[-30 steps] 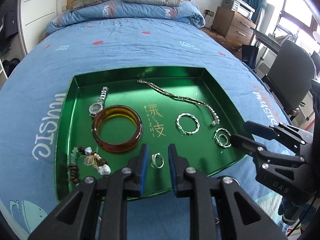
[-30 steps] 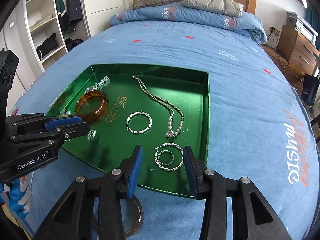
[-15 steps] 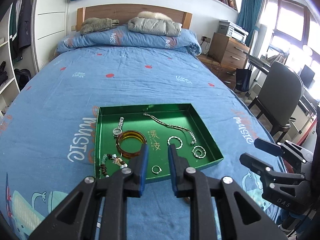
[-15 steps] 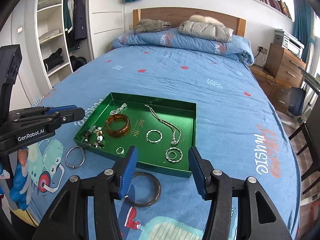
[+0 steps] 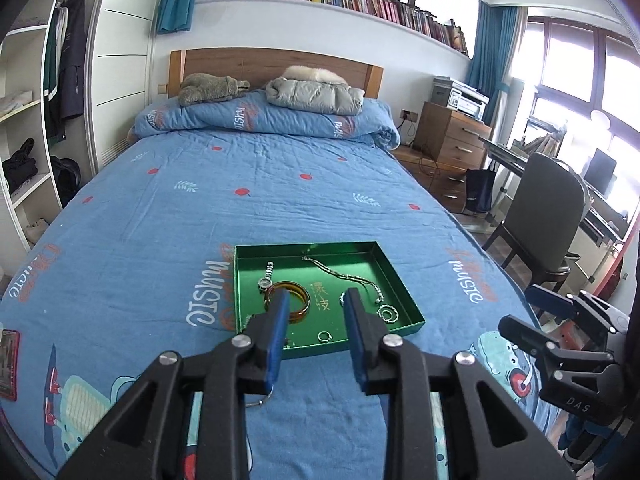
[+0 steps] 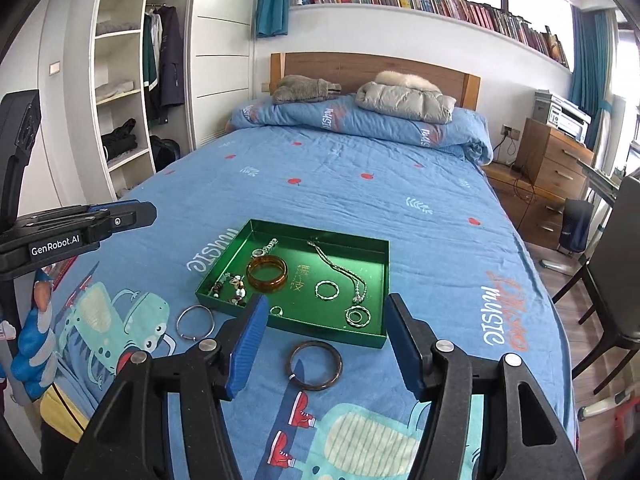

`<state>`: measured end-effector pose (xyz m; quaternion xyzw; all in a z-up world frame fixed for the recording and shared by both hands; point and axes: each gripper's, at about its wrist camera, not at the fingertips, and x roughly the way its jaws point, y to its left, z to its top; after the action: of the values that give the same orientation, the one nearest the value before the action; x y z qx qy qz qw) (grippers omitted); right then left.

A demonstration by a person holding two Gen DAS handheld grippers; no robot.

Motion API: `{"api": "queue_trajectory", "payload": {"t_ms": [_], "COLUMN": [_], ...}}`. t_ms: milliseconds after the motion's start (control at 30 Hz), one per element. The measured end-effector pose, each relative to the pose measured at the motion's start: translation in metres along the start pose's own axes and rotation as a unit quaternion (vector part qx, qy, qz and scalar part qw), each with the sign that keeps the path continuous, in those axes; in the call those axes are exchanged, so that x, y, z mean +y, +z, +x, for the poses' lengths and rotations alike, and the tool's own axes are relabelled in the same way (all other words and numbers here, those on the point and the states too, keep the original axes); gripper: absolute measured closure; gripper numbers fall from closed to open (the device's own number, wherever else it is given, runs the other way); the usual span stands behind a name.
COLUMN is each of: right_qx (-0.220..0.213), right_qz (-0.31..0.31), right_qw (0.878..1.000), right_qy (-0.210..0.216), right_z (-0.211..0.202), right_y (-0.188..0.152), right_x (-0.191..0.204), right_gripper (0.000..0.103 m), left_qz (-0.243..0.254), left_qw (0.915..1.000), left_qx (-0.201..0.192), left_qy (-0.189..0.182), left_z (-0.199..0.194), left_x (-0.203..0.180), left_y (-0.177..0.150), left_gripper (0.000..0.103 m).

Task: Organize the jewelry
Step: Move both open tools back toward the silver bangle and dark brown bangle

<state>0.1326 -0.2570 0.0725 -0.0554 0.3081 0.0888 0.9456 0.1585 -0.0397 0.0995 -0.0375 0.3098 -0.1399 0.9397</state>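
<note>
A green tray (image 6: 383, 280) (image 5: 404, 292) lies on the blue bedspread. It holds an amber bangle (image 6: 267, 274), a watch (image 6: 266, 248), a silver necklace (image 6: 340, 270), a twisted silver ring (image 6: 327, 290), hoop earrings (image 6: 357, 316), a small ring (image 6: 276, 311) and a bead bracelet (image 6: 232, 290). A dark bangle (image 6: 316, 365) and a thin silver bangle (image 6: 195, 322) lie on the bed in front of the tray. My right gripper (image 6: 324, 344) is open and empty above the dark bangle. My left gripper (image 5: 316, 340) is open and empty, held back from the tray.
The bed (image 5: 280, 184) stretches ahead to a rolled duvet and coats at the headboard. A wardrobe with open shelves (image 6: 124, 92) stands on the left. A wooden drawer unit (image 5: 452, 136) and a chair (image 5: 548, 216) stand on the right.
Both grippers have pulled up and back from the tray, so the whole bed and room now show. Both jaws have opened wider. The jewelry has not moved.
</note>
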Motion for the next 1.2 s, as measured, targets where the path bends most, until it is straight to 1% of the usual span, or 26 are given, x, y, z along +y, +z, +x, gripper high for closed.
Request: {"api": "queue_trajectory", "payload": {"t_ms": [267,500,667,867,1200], "right_qx": [-0.029,-0.034,-0.03,-0.018,-0.008], "right_qz": [0.004,0.007,0.015,0.029,0.052], "right_qw": [1.0,0.999,0.999,0.999,0.999], "right_qy": [0.001,0.002,0.002,0.0,-0.01], "right_z": [-0.04,-0.05,-0.048,-0.037,-0.019], "right_y": [-0.004,-0.013,-0.02,-0.032,-0.045], "right_x": [0.015,0.019,0.014,0.003,-0.021], "right_gripper": [0.043,0.043,0.043,0.043,0.042], "left_qz": [-0.004,-0.011,-0.013,-0.017,-0.05], "left_qw": [0.9998,0.9995,0.9995,0.999,0.9966], "left_qx": [-0.02,-0.024,-0.015,-0.003,0.015], "left_qy": [0.007,0.015,0.025,0.042,0.064], "left_z": [-0.044,-0.06,-0.055,-0.041,-0.023], "left_x": [0.018,0.033,0.04,0.052,0.102], "left_y": [-0.007,-0.017,-0.026,-0.037,-0.049], "left_gripper": [0.074,0.074,0.074,0.074,0.074]}}
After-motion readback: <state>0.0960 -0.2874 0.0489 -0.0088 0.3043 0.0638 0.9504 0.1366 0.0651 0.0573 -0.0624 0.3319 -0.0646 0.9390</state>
